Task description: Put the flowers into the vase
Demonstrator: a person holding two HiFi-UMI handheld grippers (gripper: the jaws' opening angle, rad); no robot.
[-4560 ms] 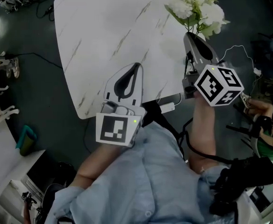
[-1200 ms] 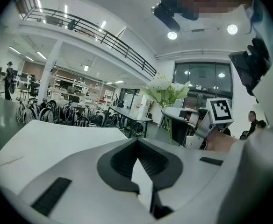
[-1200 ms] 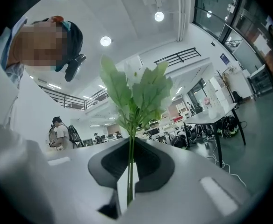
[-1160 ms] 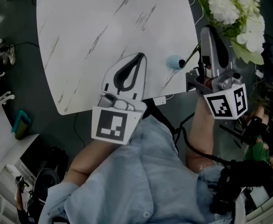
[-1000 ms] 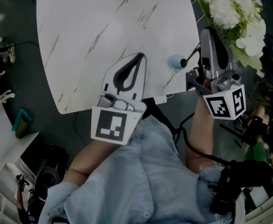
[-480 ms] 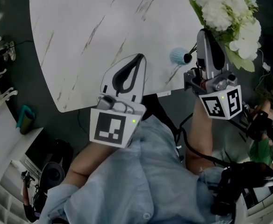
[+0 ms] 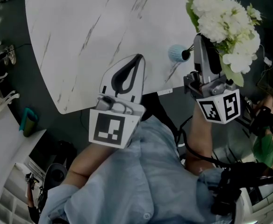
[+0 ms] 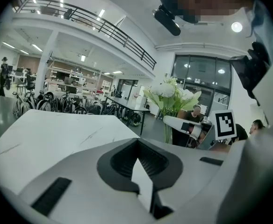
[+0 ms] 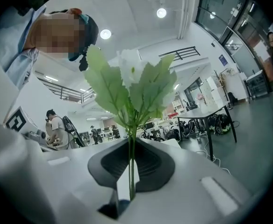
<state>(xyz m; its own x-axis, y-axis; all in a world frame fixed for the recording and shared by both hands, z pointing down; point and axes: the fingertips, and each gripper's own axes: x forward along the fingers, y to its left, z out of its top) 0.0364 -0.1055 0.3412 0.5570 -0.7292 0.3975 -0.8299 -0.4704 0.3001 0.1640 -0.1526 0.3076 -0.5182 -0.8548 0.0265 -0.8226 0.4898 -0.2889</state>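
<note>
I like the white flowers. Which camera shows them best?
The head view: the whole bunch of flowers shows, held in the right tool. The right gripper view shows mostly stems and leaves; the left gripper view shows them small, far off.

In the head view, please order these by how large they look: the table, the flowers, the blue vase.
1. table
2. flowers, held up nearer the camera, so they may look larger than they are
3. blue vase, clearly the smallest

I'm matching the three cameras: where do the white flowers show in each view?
Head view: flowers upper right, by the right gripper.
Left gripper view: centre right, beyond the table.
Right gripper view: centre, stems between the shut jaws.
Shared landmark: the right gripper holding them.
</note>
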